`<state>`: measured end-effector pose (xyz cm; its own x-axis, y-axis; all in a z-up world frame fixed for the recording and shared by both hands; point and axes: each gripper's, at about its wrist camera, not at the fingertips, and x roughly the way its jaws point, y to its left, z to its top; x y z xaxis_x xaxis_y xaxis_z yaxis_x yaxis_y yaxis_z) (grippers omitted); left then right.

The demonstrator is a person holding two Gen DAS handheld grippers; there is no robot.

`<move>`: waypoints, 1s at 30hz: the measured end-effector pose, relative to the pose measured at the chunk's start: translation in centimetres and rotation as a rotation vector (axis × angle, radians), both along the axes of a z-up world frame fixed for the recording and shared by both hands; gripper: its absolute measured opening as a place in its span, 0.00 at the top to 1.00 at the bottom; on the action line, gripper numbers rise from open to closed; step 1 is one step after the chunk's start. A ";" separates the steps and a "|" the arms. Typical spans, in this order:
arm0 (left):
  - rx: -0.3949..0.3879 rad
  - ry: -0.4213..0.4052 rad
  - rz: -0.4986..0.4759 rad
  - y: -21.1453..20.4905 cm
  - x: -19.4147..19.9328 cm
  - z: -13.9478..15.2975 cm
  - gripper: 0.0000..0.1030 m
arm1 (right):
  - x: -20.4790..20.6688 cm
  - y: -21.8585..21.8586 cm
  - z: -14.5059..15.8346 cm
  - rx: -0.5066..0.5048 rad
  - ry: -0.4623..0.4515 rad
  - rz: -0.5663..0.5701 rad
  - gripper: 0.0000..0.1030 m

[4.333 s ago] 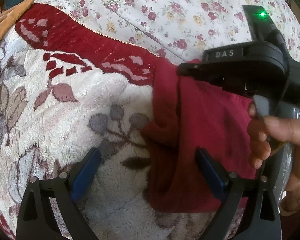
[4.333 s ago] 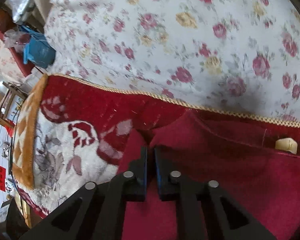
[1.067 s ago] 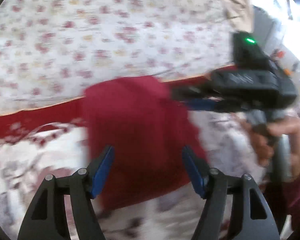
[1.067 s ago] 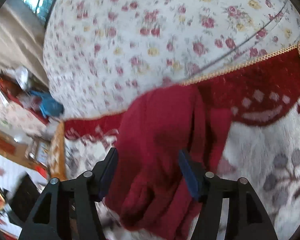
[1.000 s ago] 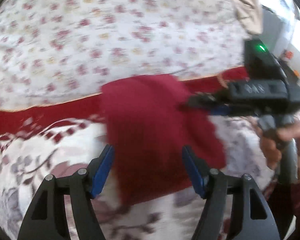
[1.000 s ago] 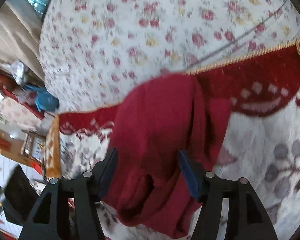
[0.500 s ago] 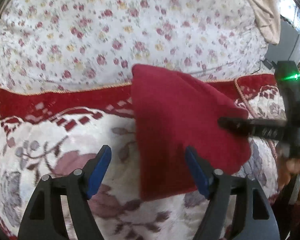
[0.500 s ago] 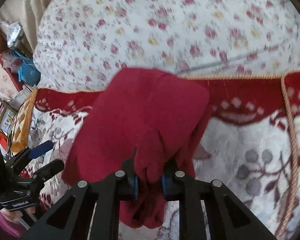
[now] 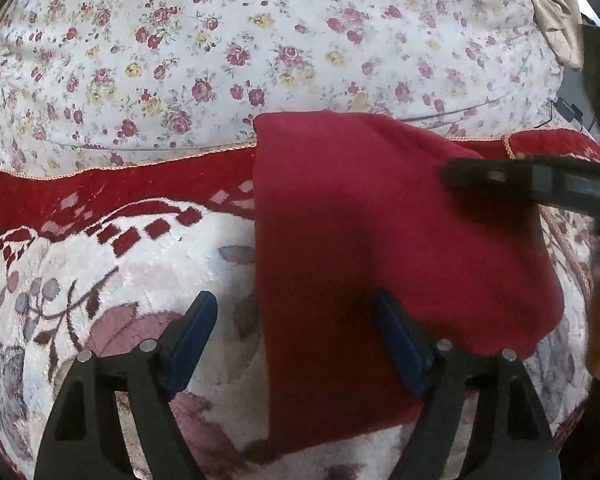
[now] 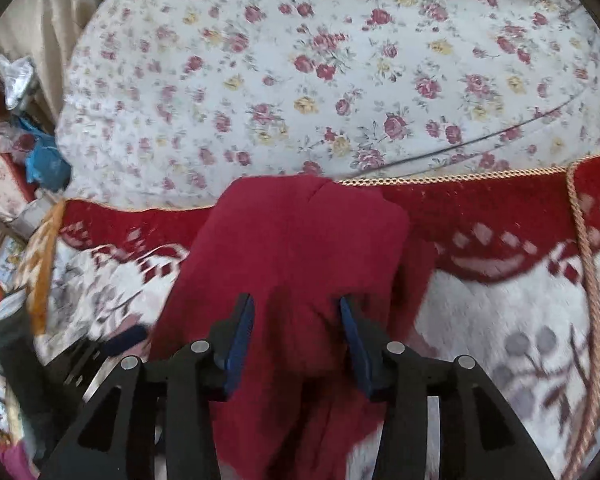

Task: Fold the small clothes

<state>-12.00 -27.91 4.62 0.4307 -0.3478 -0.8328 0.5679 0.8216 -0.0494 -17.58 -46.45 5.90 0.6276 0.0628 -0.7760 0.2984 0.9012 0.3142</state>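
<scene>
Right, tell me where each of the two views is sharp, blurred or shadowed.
Left wrist view: mostly sharp; the red cloth and flowered sheet are crisp, the right tongs cast a dark shadow on the cloth, and the right edge smears. Right wrist view: softer, with motion blur on the rug and the left edge, the sheet bulging from fisheye; the tongs stand open.

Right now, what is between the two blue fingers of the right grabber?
In the right wrist view, the red garment lies between the open right gripper's fingers.
</scene>
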 end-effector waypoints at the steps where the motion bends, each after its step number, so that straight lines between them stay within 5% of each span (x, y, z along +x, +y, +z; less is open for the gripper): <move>1: -0.005 0.000 0.001 0.0 0.0 -0.1 0.20 | 0.9 -0.3 -0.9 -0.006 0.015 -0.014 0.53; 8: 0.002 -0.001 -0.021 -0.5 -0.4 -0.3 0.19 | 0.3 -0.3 -1.8 -0.107 0.070 -0.032 0.57; 15: -0.013 0.025 -0.023 -0.1 -0.8 -0.6 0.19 | -4.2 2.0 0.9 -0.063 0.015 0.008 0.47; 19: -0.006 0.038 -0.018 -0.2 -0.9 -0.9 0.16 | -5.9 4.2 -2.6 -0.151 0.134 0.054 0.48; 30: -0.029 0.044 0.010 0.7 -1.3 0.3 0.16 | -7.5 3.4 0.0 -0.033 0.013 0.046 0.53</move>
